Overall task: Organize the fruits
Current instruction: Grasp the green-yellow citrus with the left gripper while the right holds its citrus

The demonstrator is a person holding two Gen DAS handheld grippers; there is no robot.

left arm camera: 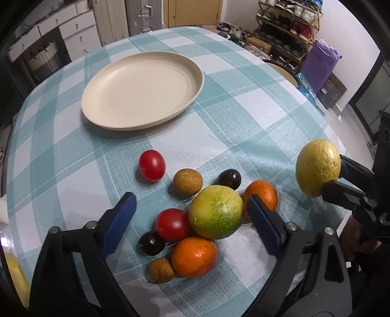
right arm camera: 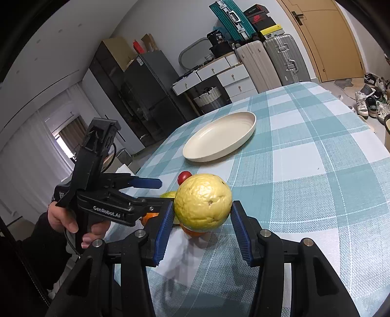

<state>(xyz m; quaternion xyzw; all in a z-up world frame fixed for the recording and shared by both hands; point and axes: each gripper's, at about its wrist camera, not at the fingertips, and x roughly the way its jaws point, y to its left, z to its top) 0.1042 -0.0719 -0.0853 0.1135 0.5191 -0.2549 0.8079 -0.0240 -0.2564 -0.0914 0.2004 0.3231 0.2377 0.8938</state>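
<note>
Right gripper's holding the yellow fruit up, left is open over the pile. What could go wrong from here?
1. The round yellow fruit is pinched near the fingertips of the right gripper above the checked tablecloth; it may slip before reaching the cream plate.
2. The open left gripper straddles the big green-yellow fruit, which touches a red tomato and an orange; closing may send them rolling.

White lettering "GenRobot.AI" printed along black plastic body of left claw [right arm camera: 156, 192], seen from right wrist view. White numerals "36" readable on small black box [right arm camera: 217, 37] atop white drawer cabinet [right arm camera: 214, 73] at back wall. Red logo on black shoebox [right arm camera: 259, 18] above suitcases, wording too small to read. Nothing legible in left wrist view.
</note>
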